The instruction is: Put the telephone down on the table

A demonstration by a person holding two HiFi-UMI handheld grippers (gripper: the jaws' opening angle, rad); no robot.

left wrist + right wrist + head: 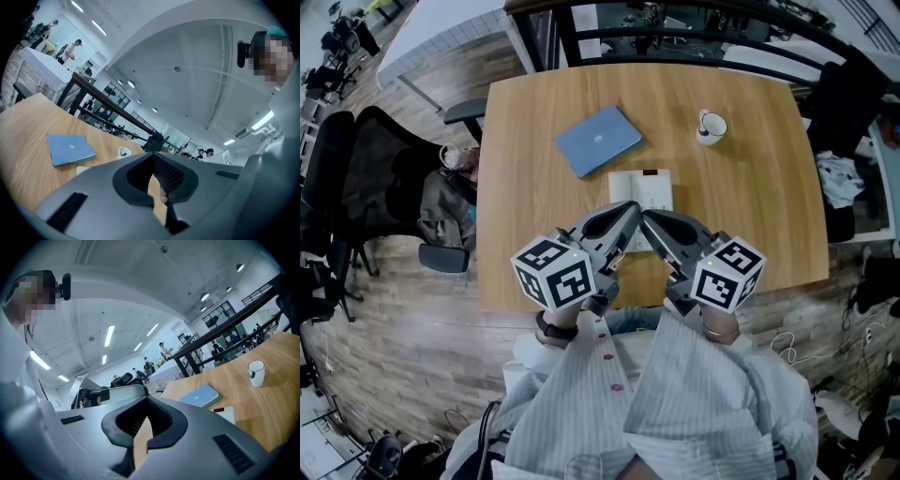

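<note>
Zero telephones in any view — where it lies cannot be told | left tongs (628, 210) and right tongs (651, 219) both pressed together, empty, low centre above near edge of the counter (750, 187) | risk: nothing held, so no put-down — a blind reach could nudge the white booklet (647, 187) | booklet's lower part hidden behind tongs

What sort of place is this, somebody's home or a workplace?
Most likely a large open-plan office or lab hall. A wooden table holds a blue notebook and a mug, a black office chair stands beside it, and strip lights line a high ceiling.
</note>
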